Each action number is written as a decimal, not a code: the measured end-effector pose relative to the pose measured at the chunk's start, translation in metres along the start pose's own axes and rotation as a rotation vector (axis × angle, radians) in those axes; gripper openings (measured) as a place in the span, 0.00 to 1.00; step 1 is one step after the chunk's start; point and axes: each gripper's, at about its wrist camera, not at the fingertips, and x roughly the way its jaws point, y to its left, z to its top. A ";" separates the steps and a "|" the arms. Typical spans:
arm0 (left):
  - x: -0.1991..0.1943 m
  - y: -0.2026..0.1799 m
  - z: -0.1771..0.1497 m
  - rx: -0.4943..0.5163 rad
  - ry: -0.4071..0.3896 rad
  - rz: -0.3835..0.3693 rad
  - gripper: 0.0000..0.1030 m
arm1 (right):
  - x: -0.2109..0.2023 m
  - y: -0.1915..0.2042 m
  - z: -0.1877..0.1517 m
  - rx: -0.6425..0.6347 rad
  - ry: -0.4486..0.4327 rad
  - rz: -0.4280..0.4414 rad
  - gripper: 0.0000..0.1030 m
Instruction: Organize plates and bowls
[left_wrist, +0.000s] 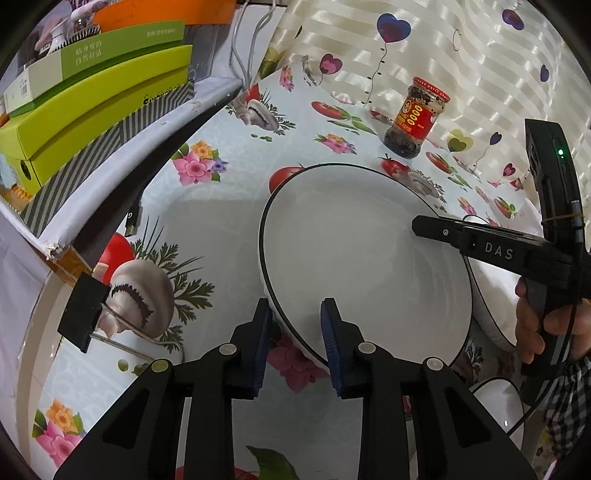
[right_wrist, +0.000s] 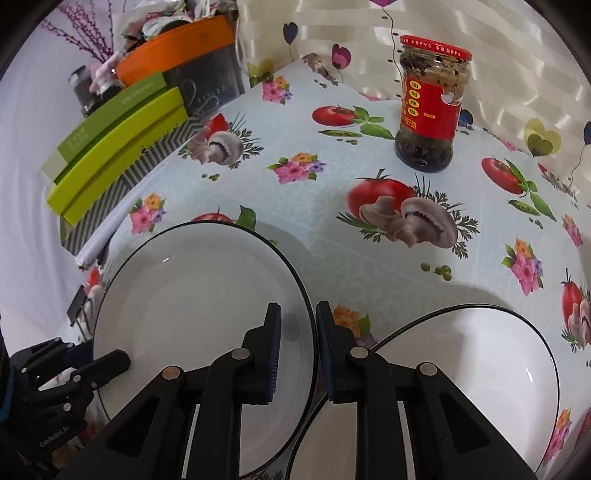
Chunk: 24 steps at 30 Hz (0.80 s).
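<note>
A large white plate with a thin black rim (left_wrist: 354, 258) (right_wrist: 192, 302) is between both grippers above the patterned tablecloth. My left gripper (left_wrist: 295, 332) straddles its near-left rim, jaws part open with a gap to the rim. My right gripper (right_wrist: 298, 332) has its blue pads closed on the plate's right rim; it also shows from the side in the left wrist view (left_wrist: 436, 225). A second white dish with a black rim (right_wrist: 461, 376) sits to the right, partly under the plate (left_wrist: 495, 314). A small white bowl (left_wrist: 498, 410) lies at the lower right.
A red-lidded chili sauce jar (left_wrist: 413, 118) (right_wrist: 430, 107) stands behind the plates. Stacked green boxes (left_wrist: 92, 107) (right_wrist: 118, 147) and an orange container (right_wrist: 177, 48) fill the left side. A binder clip (left_wrist: 83, 314) and a USB plug (left_wrist: 133, 221) lie left of the plate.
</note>
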 end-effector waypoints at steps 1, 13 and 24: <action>0.000 0.000 0.000 0.001 0.001 0.002 0.28 | 0.000 -0.001 0.000 0.003 -0.001 0.001 0.19; -0.008 0.012 0.004 -0.068 -0.016 0.021 0.23 | -0.001 0.009 -0.003 0.025 0.003 0.003 0.18; -0.032 0.018 0.004 -0.066 -0.044 0.044 0.23 | -0.026 0.027 -0.008 0.035 -0.019 0.039 0.17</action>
